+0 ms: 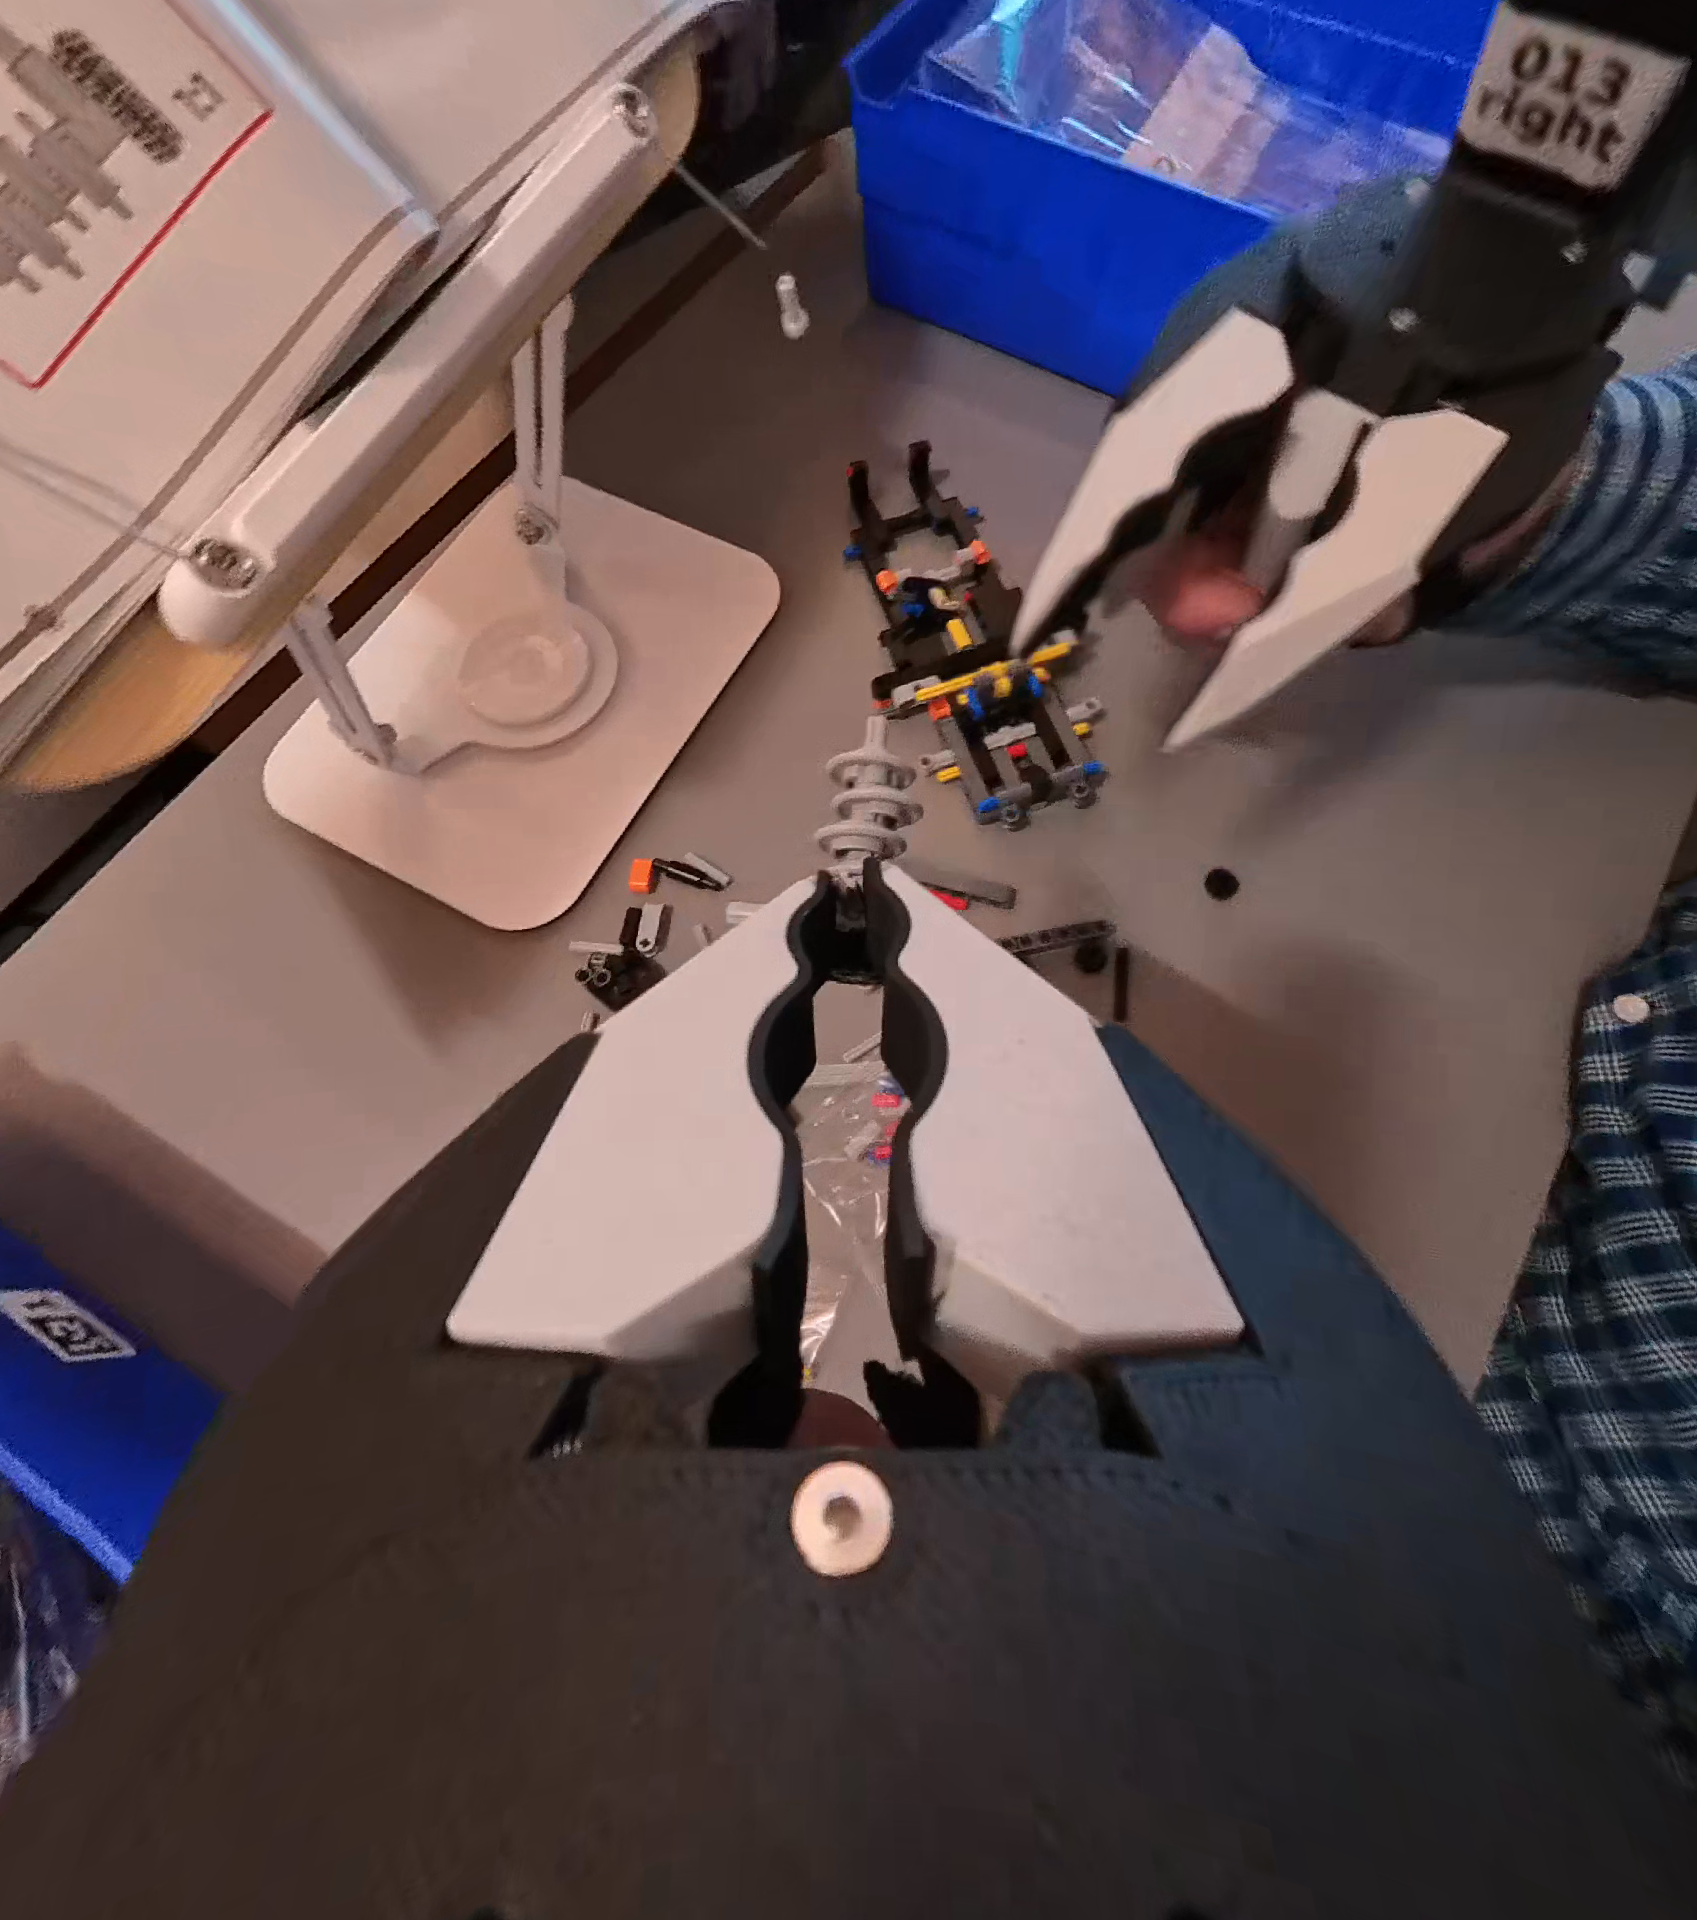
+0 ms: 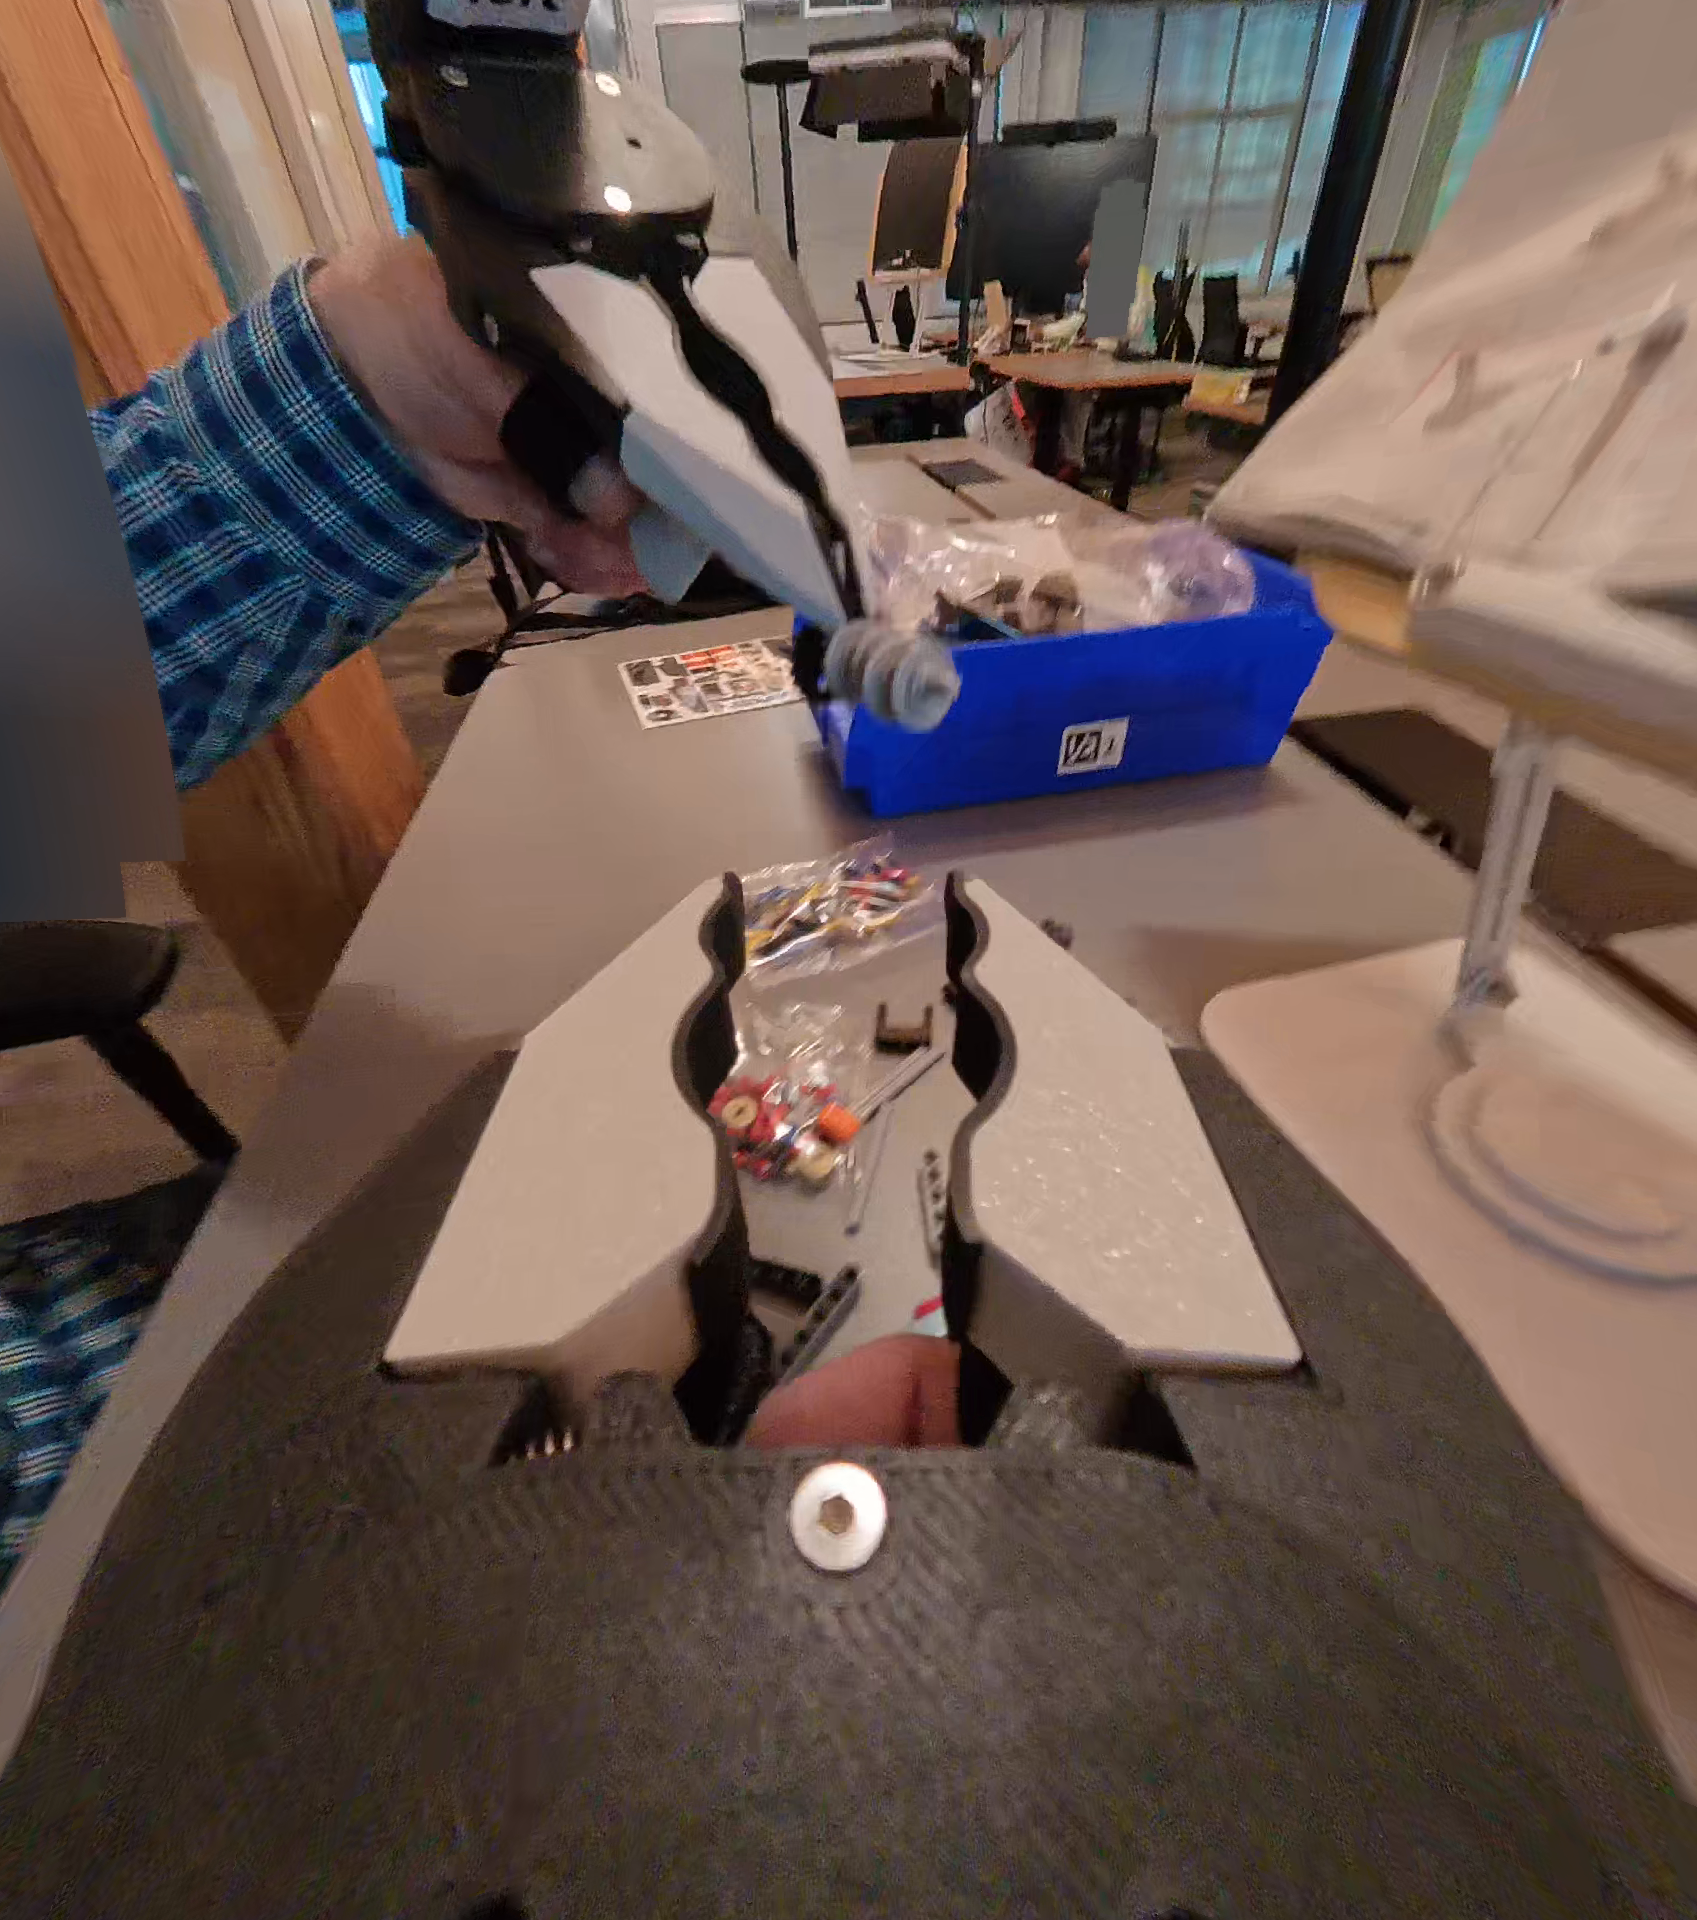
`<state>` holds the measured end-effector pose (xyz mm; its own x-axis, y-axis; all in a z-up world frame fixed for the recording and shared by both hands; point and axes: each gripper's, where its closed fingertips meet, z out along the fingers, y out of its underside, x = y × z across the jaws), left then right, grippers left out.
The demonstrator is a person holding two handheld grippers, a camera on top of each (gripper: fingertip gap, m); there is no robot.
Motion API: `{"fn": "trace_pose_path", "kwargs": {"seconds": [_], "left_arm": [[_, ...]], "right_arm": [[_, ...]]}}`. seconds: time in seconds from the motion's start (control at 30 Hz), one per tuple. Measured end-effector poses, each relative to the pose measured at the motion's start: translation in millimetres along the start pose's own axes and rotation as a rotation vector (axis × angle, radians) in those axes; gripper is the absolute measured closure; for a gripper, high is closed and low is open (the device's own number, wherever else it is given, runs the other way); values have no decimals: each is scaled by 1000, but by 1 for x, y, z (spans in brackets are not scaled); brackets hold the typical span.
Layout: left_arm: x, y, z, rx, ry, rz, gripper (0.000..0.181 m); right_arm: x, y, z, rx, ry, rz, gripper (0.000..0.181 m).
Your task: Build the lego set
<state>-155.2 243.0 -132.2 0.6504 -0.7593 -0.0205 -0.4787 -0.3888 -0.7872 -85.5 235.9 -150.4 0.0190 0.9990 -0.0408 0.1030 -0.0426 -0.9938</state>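
While the left gripper (image 1: 849,891) is closed on the end of a grey shock absorber piece (image 1: 870,792) above the bench (image 1: 1343,935), the right gripper (image 1: 1098,691) hangs wide open and empty over the black lego chassis (image 1: 969,644).

Both grippers shared one build: the left gripper (image 1: 849,894) and right gripper (image 2: 844,914) each had a black, layer-textured printed body, one silver hex-socket screw (image 1: 841,1519) on the centreline, and two pale grey wedge-shaped fingers (image 1: 657,1143) with wavy black inner pads. The right gripper's housing carried a small white label (image 1: 1566,99) with dark writing. The person wore a blue and white plaid long-sleeved shirt (image 1: 1675,1299), its sleeve (image 2: 272,499) reaching the wrist.
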Motion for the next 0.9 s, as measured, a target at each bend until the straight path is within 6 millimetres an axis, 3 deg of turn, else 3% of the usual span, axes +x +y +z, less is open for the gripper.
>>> {"fn": "trace_pose_path", "kwargs": {"seconds": [0.17,0.33,0.47,0.6,0.67,0.9], "left_arm": [[21,-10,3,-35,74,82,179],[38,-16,5,-57,136,158,179],[41,-17,5,-57,162,165,179],[44,-20,3,-38,208,138,180],[44,-21,3,-34,226,131,179],[44,-29,3,5,212,133,179]], "right_arm": [[3,-16,18,-68,10,-240,149],[-8,-24,25,-75,-67,-322,157],[-11,-25,24,-84,-105,-340,161],[-11,-22,20,-105,-106,-406,153],[-11,-22,20,-104,-104,-440,163],[-10,-25,15,-70,-120,-393,166]]}}
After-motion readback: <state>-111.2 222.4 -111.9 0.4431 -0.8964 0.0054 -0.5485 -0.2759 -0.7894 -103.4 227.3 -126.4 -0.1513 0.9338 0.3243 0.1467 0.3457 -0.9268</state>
